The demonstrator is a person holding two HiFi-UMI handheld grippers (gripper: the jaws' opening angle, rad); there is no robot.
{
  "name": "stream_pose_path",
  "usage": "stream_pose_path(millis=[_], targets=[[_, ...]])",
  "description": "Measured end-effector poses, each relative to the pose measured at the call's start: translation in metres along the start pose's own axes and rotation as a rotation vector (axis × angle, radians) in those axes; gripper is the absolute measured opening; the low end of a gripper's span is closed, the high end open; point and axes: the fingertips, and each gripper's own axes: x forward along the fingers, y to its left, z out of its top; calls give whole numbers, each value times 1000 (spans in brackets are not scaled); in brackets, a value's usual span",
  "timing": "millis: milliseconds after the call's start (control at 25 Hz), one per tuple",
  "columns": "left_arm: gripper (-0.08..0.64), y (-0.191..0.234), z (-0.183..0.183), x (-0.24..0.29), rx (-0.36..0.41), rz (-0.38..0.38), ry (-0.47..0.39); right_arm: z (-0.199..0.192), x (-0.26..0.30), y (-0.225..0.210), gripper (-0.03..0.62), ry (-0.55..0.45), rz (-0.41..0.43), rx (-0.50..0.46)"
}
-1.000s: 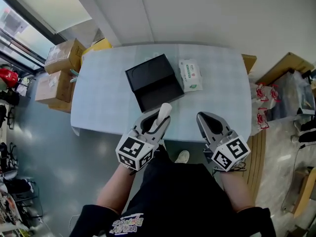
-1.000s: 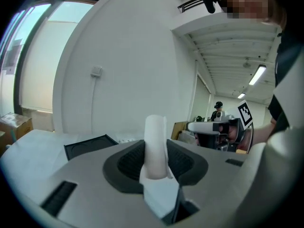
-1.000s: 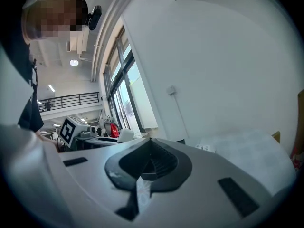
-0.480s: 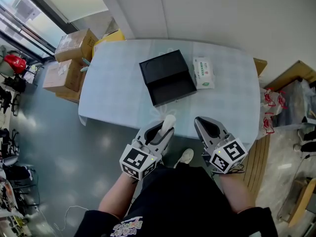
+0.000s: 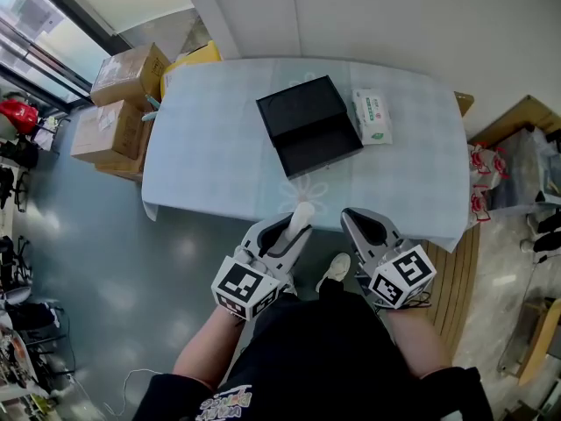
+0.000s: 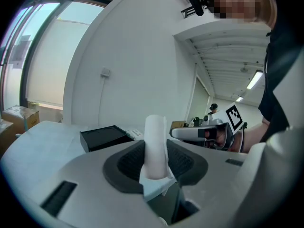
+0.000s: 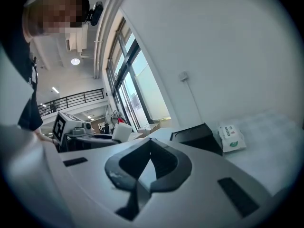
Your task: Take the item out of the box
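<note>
- The left tool point(image 5: 292, 226) was clamped on a white item point(image 6: 155, 144), its dark ribbed pads standing fairly wide apart and pressing the item from both sides
- The white item was a smooth, matte, roll-like cylinder that stood upright between the pads and rose above the jaw tips; at its base a thin white flap, like folded paper, stuck out
- The item was out of the box, held in the air just off the near edge of the surface point(image 5: 210, 160), in front of the person's body
- The right tool point(image 5: 355, 222) was closed, its two dark pads meeting along a thin line, and it hovered just right of the left tool at about the same height
- Both tools had pale grey, rounded plastic shells, and each carried a cube with black-and-white square markers at its near end
- The black box point(image 5: 308, 125) lay open near the far middle of the surface: flat, rectangular and matte, with its lid folded back on the far side
- A soft white pack of wipes point(image 5: 372, 117) with green print lay just right of the box
- The surface was covered in a pale, faintly checked cloth with rounded corners
- Brown cardboard cartons point(image 5: 123, 77) stood on the grey floor point(image 5: 105, 253) at the far left
</note>
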Motion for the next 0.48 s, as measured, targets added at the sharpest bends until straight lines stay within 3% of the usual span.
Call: stream_pose_path(millis=[480], targets=[[138, -6, -11, -33, 7, -135, -25, -17, -19, 40, 9, -22, -141, -17]])
